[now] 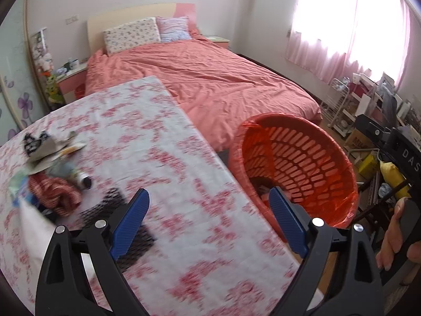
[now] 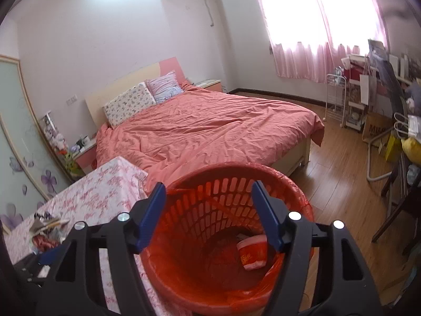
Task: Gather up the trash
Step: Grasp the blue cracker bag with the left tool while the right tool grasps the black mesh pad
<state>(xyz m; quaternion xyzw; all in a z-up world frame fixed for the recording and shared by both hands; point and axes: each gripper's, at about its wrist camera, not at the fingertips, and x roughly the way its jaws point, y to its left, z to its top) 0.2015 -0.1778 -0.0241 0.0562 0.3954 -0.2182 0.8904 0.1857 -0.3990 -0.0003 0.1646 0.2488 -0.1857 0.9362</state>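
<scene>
Your left gripper (image 1: 208, 202) is hanging with its blue pads spread wide and nothing between them, over the near edge of the table (image 1: 184, 158) with the pink flowered cloth. Just under its left pad, a black mesh piece (image 1: 110, 205) is lying on the cloth. Your right gripper (image 2: 208, 197) is also standing apart with nothing gripped, and it is pointing down into the mouth of the orange basket (image 2: 289, 184), which is standing on the wooden floor right against the table's side. An orange plastic liner (image 2: 302, 202) is folding over the basket's rim. Down on the basket's bottom, a red and white paper cup (image 2: 252, 252) is lying on its side. In the left view, your right hand (image 1: 397, 237) is showing at the right edge, wrapping the black handle.

Farther along the table, on its left part, the remaining trash pile (image 1: 50, 173) is sitting: crumpled paper, a red patterned wrapper and a small dark-ended tube, blurred. Beyond the table and basket, a bed (image 2: 210, 131) with a coral cover is stretching to the wall, with two pillows (image 2: 142, 100) at its head. A pink curtain (image 2: 315, 39) is glowing at the window.
</scene>
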